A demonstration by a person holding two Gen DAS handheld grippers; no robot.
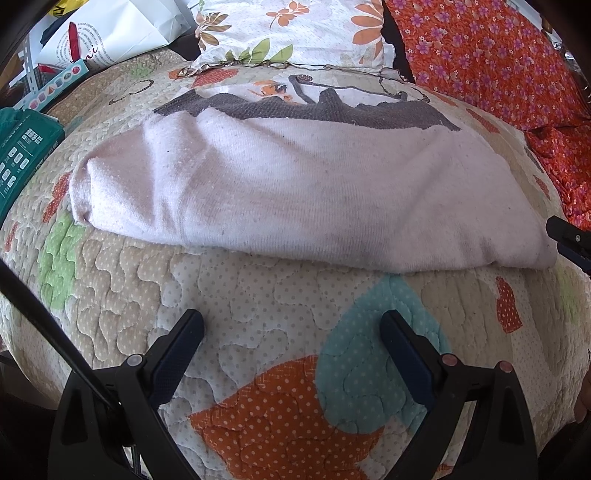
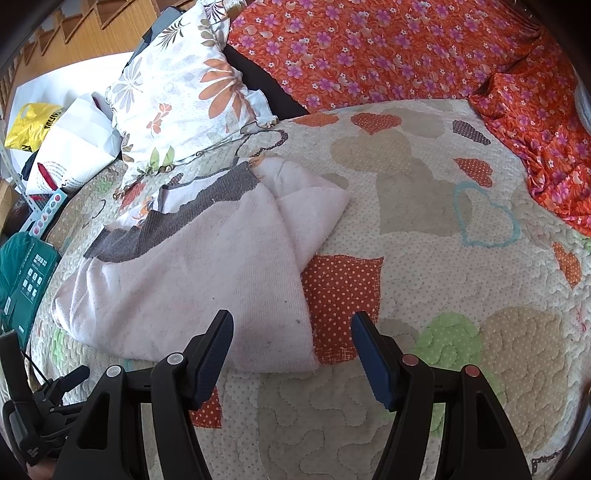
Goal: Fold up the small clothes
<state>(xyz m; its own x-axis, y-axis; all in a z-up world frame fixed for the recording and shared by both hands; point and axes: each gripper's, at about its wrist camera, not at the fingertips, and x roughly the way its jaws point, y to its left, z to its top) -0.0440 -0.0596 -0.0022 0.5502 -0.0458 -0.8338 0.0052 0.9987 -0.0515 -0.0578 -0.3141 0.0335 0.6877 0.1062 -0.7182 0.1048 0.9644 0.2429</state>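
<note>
Pale pink garment, folded into a thick bundle with a grey knitted band along its far edge, lies on a quilted bedspread patterned with hearts and dotted patches. It sits toward the left side of the bed, below a flowered pillow; an orange flowered cloth covers the far right. The left gripper hangs over the bedspread just in front of the garment's near edge, its fingers spread apart with nothing between them. The right gripper hovers at the garment's near right corner, fingers likewise spread and empty, one fingertip over the pink cloth. A green box lies at the bed's left edge.
</note>
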